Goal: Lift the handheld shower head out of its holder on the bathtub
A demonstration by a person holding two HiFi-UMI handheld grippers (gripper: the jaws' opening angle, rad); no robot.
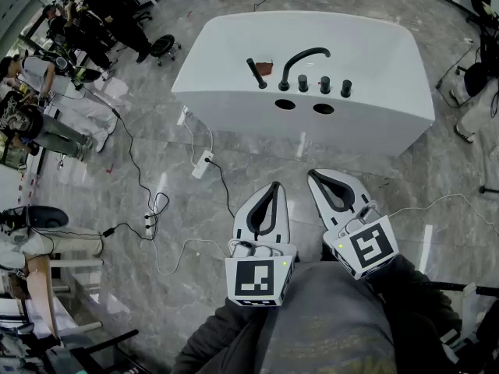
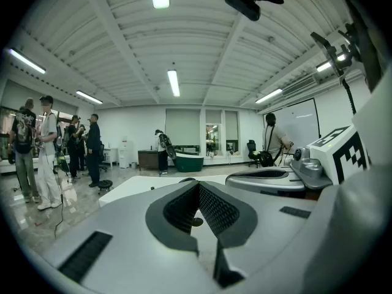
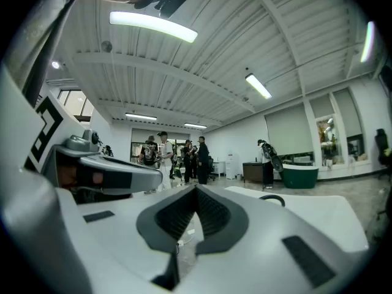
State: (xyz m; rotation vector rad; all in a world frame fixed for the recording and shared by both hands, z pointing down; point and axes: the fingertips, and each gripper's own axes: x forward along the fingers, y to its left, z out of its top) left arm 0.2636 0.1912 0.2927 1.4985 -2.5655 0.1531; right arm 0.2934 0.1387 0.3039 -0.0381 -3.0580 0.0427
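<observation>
The white bathtub (image 1: 374, 61) stands on the marble floor ahead of me. On its near ledge the black handheld shower head (image 1: 256, 73) leans in its holder, left of the curved black faucet (image 1: 300, 61) and three black knobs (image 1: 324, 85). Both grippers hover low over the floor, well short of the tub. My left gripper (image 1: 274, 184) is shut with nothing in it, and my right gripper (image 1: 312, 173) beside it is shut and empty too. The left gripper view shows the shut jaws (image 2: 197, 184) with the tub's rim (image 2: 138, 187) beyond. The right gripper view shows its shut jaws (image 3: 196, 188) and the faucet arc (image 3: 273, 199).
Cables and a white power strip (image 1: 203, 164) lie on the floor left of the tub. Several people (image 1: 109, 14) stand at the far left near a chair base (image 1: 162, 47). A dark green tub (image 2: 196, 162) stands at the far end of the room.
</observation>
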